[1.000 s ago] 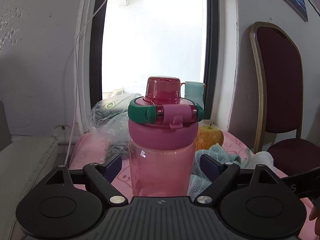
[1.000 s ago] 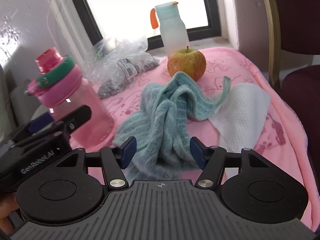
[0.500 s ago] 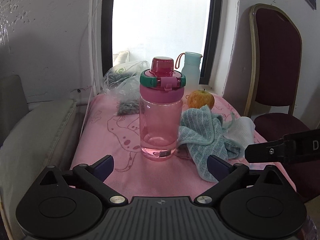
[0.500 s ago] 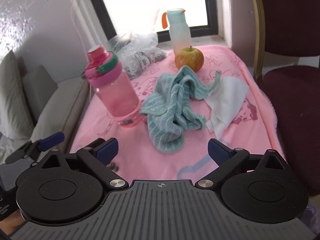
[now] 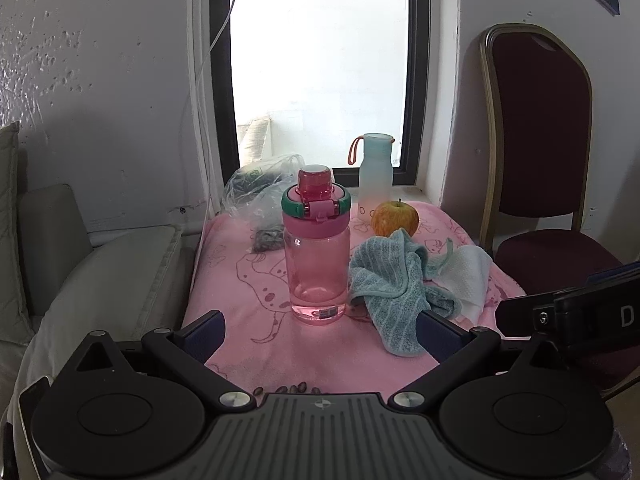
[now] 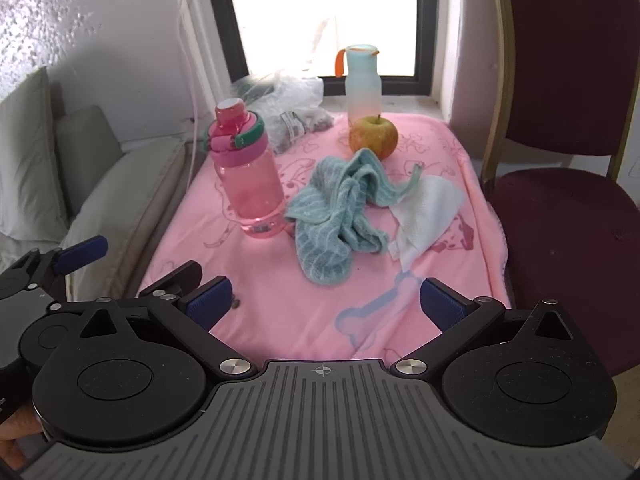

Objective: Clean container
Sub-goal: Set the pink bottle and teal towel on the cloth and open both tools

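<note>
A pink see-through bottle point(image 5: 316, 252) point(image 6: 248, 184) with a pink lid and green ring stands upright on the pink cloth-covered table point(image 5: 248, 288) point(image 6: 304, 312). Just right of it lies a crumpled teal towel point(image 5: 392, 284) point(image 6: 340, 216), partly over a white paper napkin point(image 5: 468, 276) point(image 6: 428, 208). My left gripper point(image 5: 320, 334) is open and empty, held back near the table's front edge, well short of the bottle. My right gripper point(image 6: 326, 304) is also open and empty, hovering over the front of the table, short of the towel.
An apple point(image 5: 395, 218) point(image 6: 373, 136) and a pale blue bottle with an orange strap point(image 5: 375, 176) point(image 6: 362, 80) stand by the window. A clear plastic bag point(image 5: 260, 196) point(image 6: 288, 108) lies at the back left. A maroon chair point(image 5: 548, 184) point(image 6: 560, 152) stands right, cushions point(image 5: 112, 276) left.
Both grippers have pulled back from the table and opened wider. The bottle, once between the left fingers, now stands free farther away; the towel is no longer between the right fingers.
</note>
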Motion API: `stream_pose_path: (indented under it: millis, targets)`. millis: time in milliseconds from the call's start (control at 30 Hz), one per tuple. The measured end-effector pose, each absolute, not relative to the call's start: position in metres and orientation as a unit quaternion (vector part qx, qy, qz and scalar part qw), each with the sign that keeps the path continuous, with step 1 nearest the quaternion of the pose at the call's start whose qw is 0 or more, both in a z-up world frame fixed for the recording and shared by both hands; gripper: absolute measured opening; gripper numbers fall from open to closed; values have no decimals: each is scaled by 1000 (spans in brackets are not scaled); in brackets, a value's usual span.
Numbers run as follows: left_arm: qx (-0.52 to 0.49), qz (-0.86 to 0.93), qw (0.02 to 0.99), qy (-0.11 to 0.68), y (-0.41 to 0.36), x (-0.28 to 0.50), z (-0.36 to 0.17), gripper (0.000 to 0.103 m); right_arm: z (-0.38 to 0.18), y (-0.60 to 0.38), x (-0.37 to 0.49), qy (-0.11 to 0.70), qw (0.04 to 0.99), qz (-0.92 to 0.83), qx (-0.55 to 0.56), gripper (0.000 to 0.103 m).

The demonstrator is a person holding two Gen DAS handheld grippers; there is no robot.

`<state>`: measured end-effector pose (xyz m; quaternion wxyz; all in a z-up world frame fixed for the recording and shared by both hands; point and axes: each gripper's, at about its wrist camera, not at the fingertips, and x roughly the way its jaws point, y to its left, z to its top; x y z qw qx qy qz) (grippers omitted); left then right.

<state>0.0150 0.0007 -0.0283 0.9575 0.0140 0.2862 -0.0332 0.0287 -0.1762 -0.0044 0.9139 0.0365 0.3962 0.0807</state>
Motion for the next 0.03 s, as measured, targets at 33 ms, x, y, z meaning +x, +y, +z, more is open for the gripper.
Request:
stream_pose_path:
  millis: [33]
  targets:
    - [9, -33, 956, 290, 1, 15, -28, 101, -4, -176, 28, 396, 914, 80, 37, 103]
